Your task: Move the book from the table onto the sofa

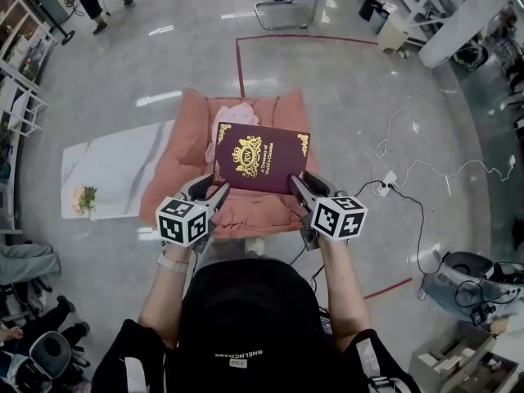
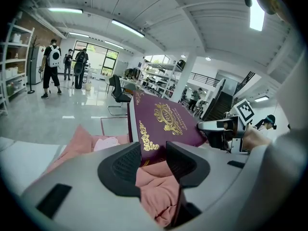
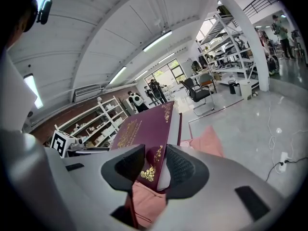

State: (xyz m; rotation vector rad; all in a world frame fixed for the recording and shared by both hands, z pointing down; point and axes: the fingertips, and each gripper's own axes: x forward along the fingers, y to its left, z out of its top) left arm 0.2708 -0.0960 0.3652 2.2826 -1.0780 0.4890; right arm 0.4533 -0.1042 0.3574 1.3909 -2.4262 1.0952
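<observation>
Gripping the maroon book (image 1: 260,158) (gold crest facing up) by its two near corners: pinching the left one in the left claw (image 1: 219,190) and the right one in the right claw (image 1: 296,183), both part-closed on the cover. Holding it over the pink sofa (image 1: 176,166), seemingly clear of the cushion, beside the white desk (image 1: 110,170)

You hold one book (image 1: 260,158), one near corner clamped in each pair of jaws: two grippers, left gripper (image 1: 216,191) and right gripper (image 1: 298,186). Under the jaws, one sofa (image 1: 176,174). Left of the left jaws, one table (image 1: 115,170), one flower bunch (image 1: 84,199).
</observation>
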